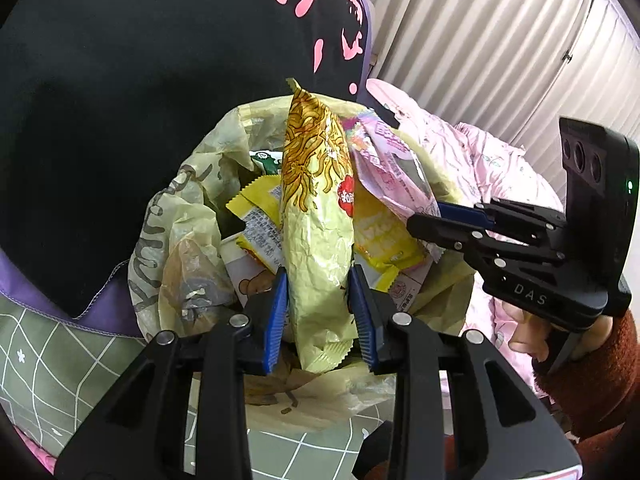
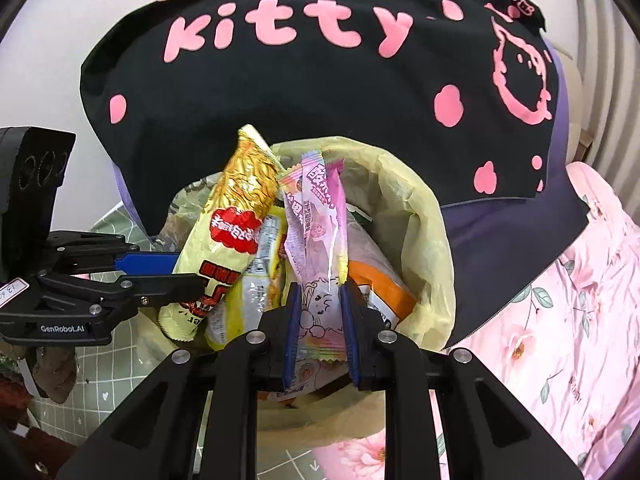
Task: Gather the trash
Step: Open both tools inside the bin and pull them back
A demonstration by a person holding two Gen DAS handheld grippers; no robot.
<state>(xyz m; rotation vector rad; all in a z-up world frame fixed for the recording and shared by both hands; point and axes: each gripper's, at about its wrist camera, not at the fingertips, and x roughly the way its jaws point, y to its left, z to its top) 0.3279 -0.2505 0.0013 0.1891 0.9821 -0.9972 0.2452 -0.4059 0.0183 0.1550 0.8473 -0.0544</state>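
Observation:
A bin lined with a pale yellow bag (image 1: 188,216) (image 2: 432,240) holds several snack wrappers. My left gripper (image 1: 320,300) is shut on a tall yellow noodle packet (image 1: 316,200), held upright over the bin; the packet also shows in the right wrist view (image 2: 236,216). My right gripper (image 2: 320,316) is shut on a pink candy wrapper (image 2: 320,232), upright beside the noodle packet; the wrapper shows in the left wrist view (image 1: 392,168). The right gripper shows at the right of the left wrist view (image 1: 424,220), the left gripper at the left of the right wrist view (image 2: 180,272).
A black garment with pink "kitty" lettering (image 2: 320,60) hangs right behind the bin. Pink floral bedding (image 2: 560,320) lies to the right, a green grid-pattern sheet (image 1: 60,360) to the left. Other wrappers, yellow (image 1: 260,224) and orange (image 2: 380,284), lie in the bin.

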